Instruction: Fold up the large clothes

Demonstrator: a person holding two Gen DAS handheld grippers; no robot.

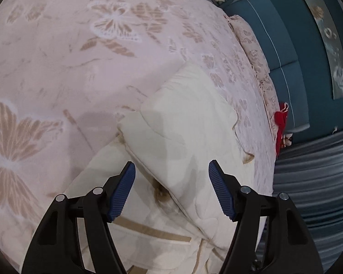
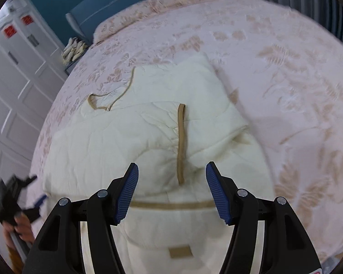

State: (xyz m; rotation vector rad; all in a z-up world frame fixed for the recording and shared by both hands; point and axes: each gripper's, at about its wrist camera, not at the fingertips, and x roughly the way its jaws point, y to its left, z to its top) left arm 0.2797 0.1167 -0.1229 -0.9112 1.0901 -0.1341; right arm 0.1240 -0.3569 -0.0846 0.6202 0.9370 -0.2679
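Note:
A cream padded garment with tan trim lies partly folded on the bed. My left gripper hovers over a folded-over flap of it, jaws wide apart and nothing between the blue pads. In the right wrist view the same garment spreads out below, a tan strap running down its middle. My right gripper is open above that strap and holds nothing. The left gripper also shows blurred at the lower left, held in a hand.
A pink bedspread with tan butterflies covers the bed. A blue padded headboard and a pillow stand at its far end. A red item lies by the edge, grey curtains beyond. White wardrobe doors are at the left.

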